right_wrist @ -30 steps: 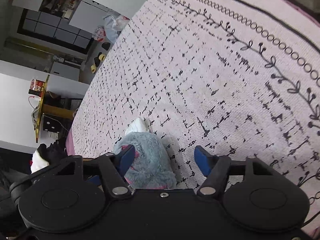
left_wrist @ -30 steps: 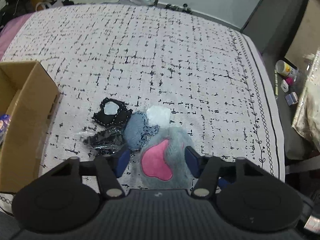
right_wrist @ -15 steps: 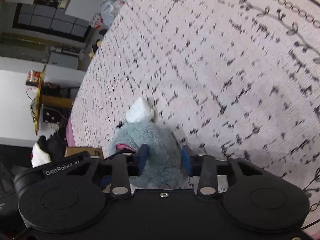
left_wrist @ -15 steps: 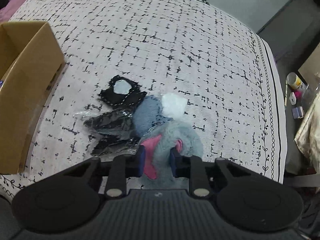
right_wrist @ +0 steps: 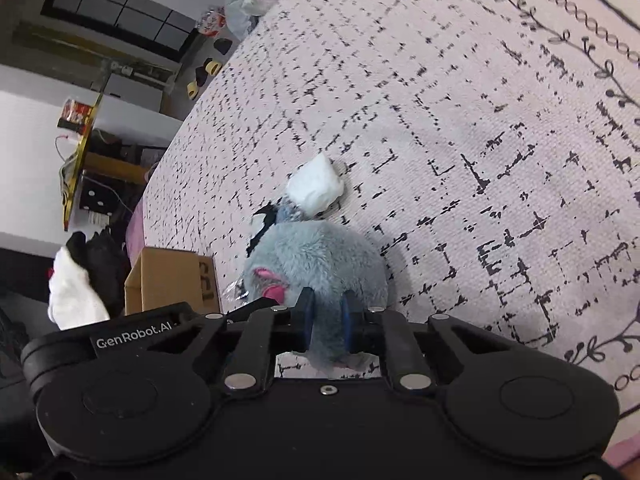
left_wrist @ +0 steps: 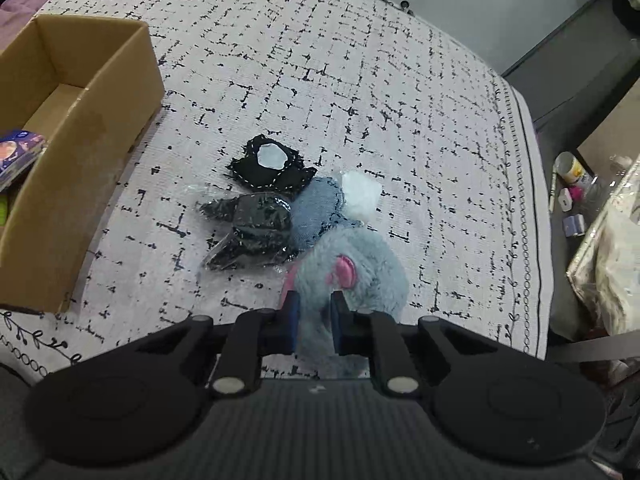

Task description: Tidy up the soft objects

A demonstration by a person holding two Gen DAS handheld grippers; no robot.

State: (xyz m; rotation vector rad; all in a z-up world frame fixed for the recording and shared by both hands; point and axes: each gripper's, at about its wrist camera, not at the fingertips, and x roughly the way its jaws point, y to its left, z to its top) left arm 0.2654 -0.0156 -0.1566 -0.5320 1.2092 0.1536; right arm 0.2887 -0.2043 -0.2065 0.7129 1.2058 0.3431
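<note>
Two hand-held grippers pinch one grey plush toy (left_wrist: 352, 276) on a bed. The left gripper (left_wrist: 314, 322) has just been closing, and its blue pads now squeeze a fold of the toy's fur (a pink patch shows just above them). The right gripper (right_wrist: 326, 320) has likewise just been closing and is clamped on another fold of the same toy (right_wrist: 316, 260), seen here from its far side. The toy sits on a white bedspread (left_wrist: 360, 80) printed with broken black lines.

Touching the toy's far edge lies a blue denim piece (left_wrist: 316, 212), with a white soft lump (left_wrist: 360, 194) beside it. To the left of these are a black item in clear wrapping (left_wrist: 252, 232) and a black stitched piece with a pale round centre (left_wrist: 270, 168).

Further left stands an open cardboard box (left_wrist: 92, 120), apart from the pile, with a printed packet (left_wrist: 20, 156) inside. Small bottles and containers (left_wrist: 570, 184) lie off the bed's right edge.
</note>
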